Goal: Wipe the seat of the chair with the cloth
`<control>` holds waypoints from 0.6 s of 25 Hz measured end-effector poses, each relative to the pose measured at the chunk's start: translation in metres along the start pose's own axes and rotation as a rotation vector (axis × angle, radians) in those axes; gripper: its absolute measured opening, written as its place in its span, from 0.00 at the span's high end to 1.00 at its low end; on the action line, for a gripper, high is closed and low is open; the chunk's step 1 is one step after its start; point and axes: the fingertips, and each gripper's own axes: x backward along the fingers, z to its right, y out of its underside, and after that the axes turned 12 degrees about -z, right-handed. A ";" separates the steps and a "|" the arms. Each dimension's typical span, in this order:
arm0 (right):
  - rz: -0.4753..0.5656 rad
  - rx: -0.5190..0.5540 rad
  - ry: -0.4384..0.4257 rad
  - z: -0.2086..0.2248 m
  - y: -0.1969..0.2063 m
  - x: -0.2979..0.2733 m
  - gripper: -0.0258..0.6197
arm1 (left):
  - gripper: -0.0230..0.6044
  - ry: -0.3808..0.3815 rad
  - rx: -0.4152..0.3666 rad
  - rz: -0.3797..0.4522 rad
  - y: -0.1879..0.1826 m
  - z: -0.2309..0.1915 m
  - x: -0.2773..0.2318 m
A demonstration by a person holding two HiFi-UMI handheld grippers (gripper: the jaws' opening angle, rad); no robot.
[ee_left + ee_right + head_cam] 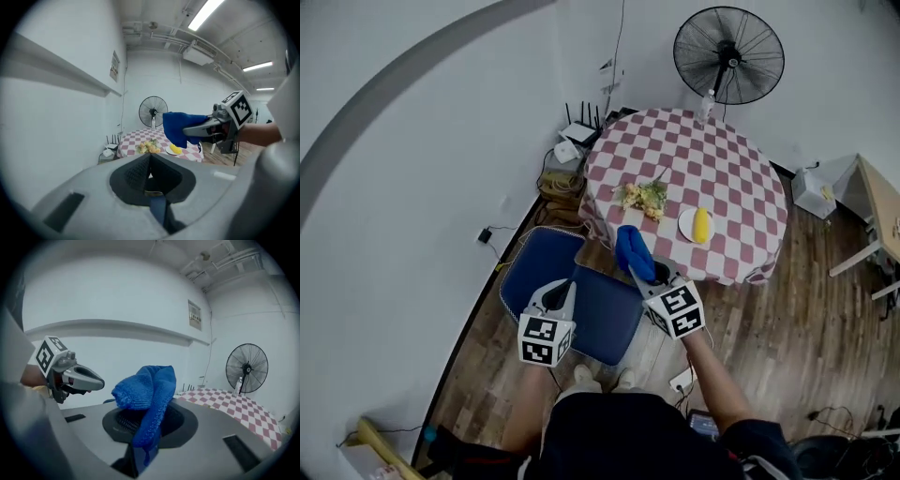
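In the head view the chair's blue padded seat (605,317) lies right below me, next to the round table. My right gripper (642,275) is shut on a bunched blue cloth (634,249), held in the air over the seat's right edge. From the right gripper view the cloth (151,391) sticks up out of the jaws and droops over them. My left gripper (565,291) hangs over the seat's left part, shut with nothing in it. In the left gripper view its jaws (150,165) meet, and the cloth (176,127) shows ahead in the right gripper (188,131).
A round table (727,169) with a red-and-white checked cover holds a flower bunch (645,196) and a plate (686,226) with something yellow. A standing fan (728,54) is behind it. A router (578,132) and cables lie by the wall; a white power strip (682,380) is near my feet.
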 end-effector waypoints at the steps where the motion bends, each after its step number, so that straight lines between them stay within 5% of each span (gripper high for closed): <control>1: 0.022 0.003 0.013 0.003 -0.011 0.008 0.86 | 0.94 -0.007 -0.009 0.025 -0.013 -0.002 0.007; 9: 0.163 0.050 0.113 0.019 -0.081 0.063 0.86 | 0.94 -0.101 -0.136 0.249 -0.118 -0.017 0.070; 15: 0.275 0.057 0.184 0.026 -0.109 0.097 0.86 | 0.93 -0.103 -0.141 0.388 -0.159 -0.016 0.101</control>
